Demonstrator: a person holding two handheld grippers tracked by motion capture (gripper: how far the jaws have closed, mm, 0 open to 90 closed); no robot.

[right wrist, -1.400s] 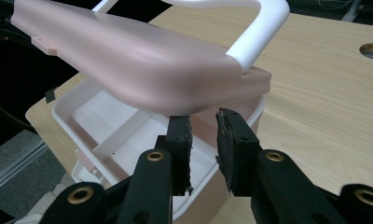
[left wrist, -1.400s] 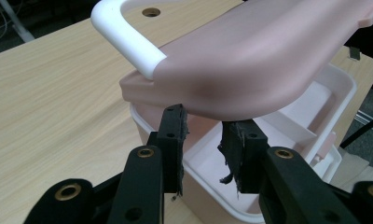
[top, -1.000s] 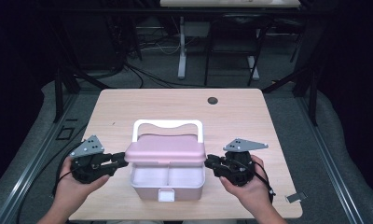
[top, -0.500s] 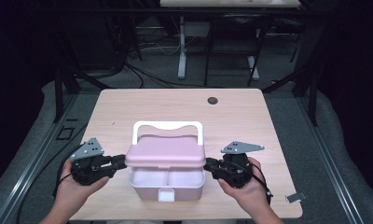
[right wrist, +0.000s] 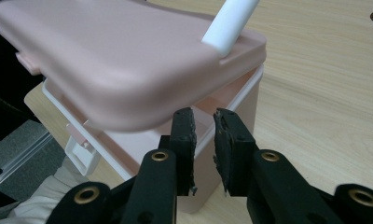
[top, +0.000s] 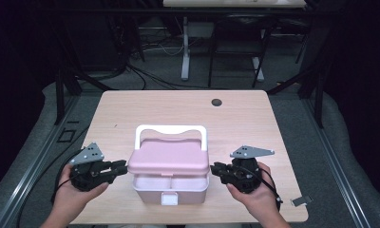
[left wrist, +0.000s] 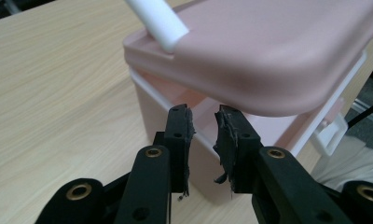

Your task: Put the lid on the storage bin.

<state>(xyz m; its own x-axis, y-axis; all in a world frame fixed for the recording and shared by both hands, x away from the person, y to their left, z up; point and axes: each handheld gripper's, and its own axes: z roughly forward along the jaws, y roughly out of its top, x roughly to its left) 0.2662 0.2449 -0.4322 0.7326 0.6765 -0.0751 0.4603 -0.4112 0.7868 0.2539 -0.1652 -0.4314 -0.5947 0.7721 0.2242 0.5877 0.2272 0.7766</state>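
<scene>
While the pink lid (top: 169, 159) sits raised over the box (top: 171, 189), both grippers flank it.
Left gripper (top: 123, 167) and right gripper (top: 215, 169): jaws narrow, nothing between them, tips under the lid's edge.

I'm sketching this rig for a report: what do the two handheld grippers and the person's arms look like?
Both the left gripper and the right gripper are black, each with two flat jaws lined with worn, ragged black pads, brass-coloured pivot rivets and a grey three-cornered plate with small holes on top. A thin black cable trails from the right one. A pale sleeve shows near the box.
</scene>
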